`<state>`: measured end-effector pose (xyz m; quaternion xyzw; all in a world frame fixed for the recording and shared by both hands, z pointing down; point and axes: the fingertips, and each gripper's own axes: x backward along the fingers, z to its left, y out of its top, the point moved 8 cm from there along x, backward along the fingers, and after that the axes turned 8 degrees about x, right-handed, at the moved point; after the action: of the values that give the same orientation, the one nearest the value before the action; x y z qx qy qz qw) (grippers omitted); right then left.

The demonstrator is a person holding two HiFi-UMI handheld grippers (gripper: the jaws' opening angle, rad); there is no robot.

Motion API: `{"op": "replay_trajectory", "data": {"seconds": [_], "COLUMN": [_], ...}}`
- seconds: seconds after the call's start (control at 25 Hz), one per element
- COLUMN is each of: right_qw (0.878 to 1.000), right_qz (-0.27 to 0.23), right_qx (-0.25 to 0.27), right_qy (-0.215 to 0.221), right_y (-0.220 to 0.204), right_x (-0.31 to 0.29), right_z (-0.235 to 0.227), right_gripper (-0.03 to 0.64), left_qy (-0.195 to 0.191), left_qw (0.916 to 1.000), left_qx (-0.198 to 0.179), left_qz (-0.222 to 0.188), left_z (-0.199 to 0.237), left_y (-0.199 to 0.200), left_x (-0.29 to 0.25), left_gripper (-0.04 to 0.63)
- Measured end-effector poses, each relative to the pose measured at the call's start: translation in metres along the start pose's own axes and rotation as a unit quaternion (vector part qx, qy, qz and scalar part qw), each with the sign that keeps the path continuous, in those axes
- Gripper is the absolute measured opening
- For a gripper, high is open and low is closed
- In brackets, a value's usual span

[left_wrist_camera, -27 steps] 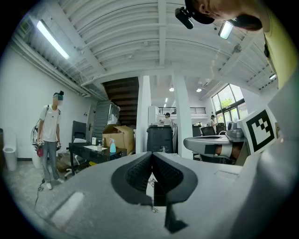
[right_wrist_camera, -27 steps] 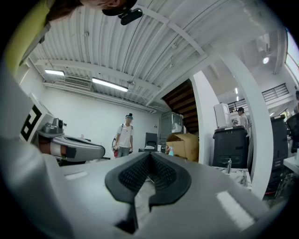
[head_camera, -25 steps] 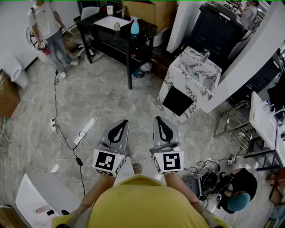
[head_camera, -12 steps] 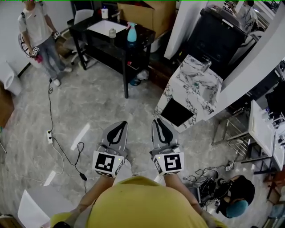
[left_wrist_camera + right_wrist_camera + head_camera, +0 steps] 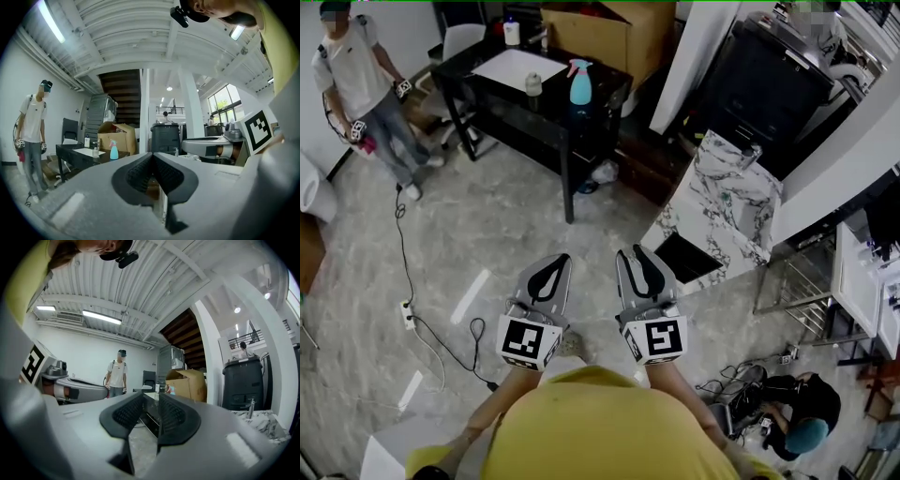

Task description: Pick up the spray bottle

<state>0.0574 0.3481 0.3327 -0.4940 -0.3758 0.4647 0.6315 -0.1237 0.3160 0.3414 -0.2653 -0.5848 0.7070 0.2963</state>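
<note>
left gripper [image 5: 553, 262]: jaws pressed together, nothing between them.
right gripper [image 5: 635, 255]: jaws a narrow gap apart, having just been opening; nothing between them.
spray bottle [image 5: 580, 82]: blue with a pink head, upright on the black table [image 5: 548, 105], well ahead of both pairs of jaws.
person [image 5: 358, 89]: standing beside the table, far ahead and left of the jaws.

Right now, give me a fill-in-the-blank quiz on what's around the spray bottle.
1. The spray bottle stands on a table whose colour is ____.
2. A white sheet of ____ lies on the table, left of the bottle in the head view.
3. Behind the table sits a big brown box made of ____.
Missing words: black; paper; cardboard.
</note>
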Motion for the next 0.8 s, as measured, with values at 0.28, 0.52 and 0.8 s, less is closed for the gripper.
{"op": "replay_trajectory", "data": {"seconds": [0.28, 0.52, 0.8], "right_qw": [1.000, 1.000, 1.000], "right_qz": [0.008, 0.017, 0.008], "right_qx": [-0.001, -0.005, -0.002], "right_qy": [0.006, 0.003, 0.003], "right_y": [-0.007, -0.010, -0.019], "right_x": [-0.051, -0.080, -0.122], "right_z": [0.004, 0.001, -0.015], "right_gripper": [0.112, 0.138, 0.163], "left_qy": [-0.008, -0.009, -0.002], "left_qw": [0.9999, 0.9997, 0.9997], "left_qx": [0.010, 0.020, 0.025], "left_qz": [0.005, 0.005, 0.000], "left_z": [0.040, 0.063, 0.091], "left_y": [-0.001, 0.003, 0.002], "left_x": [-0.028, -0.043, -0.073], "left_gripper": [0.002, 0.002, 0.002]}}
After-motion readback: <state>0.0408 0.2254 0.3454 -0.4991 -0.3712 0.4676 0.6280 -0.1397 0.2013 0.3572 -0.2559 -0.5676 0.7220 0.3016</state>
